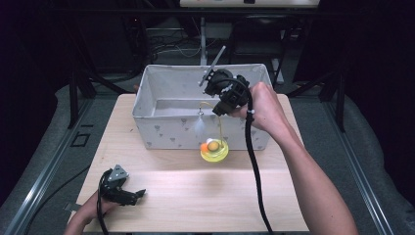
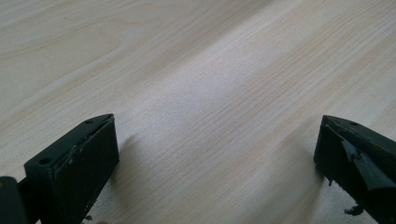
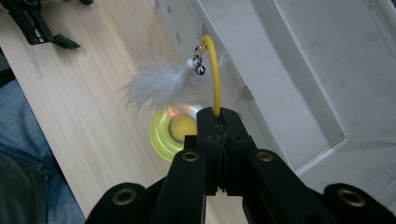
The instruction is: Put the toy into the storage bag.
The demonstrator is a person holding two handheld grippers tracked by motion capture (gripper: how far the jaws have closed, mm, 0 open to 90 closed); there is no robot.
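A cat toy has a round yellow base (image 1: 214, 151) with an orange ball, a curved yellow wire (image 3: 215, 70), and a white feather (image 3: 156, 84) with a small bell (image 3: 200, 70). My right gripper (image 3: 219, 116) is shut on the wire, above the base. In the high view the right gripper (image 1: 219, 110) hangs over the front wall of the white fabric box (image 1: 161, 132). The base lies just in front of that wall; I cannot tell whether it touches the table. My left gripper (image 1: 139, 193) rests low at the table's front left, open (image 2: 217, 154), with bare wood between its jaws.
The open box (image 3: 280, 70) stands at the back of the light wooden table (image 1: 195, 196) and looks hollow inside. A black cable (image 1: 254, 166) trails from the right gripper across the table. The left gripper (image 3: 60, 42) lies far off in the right gripper view.
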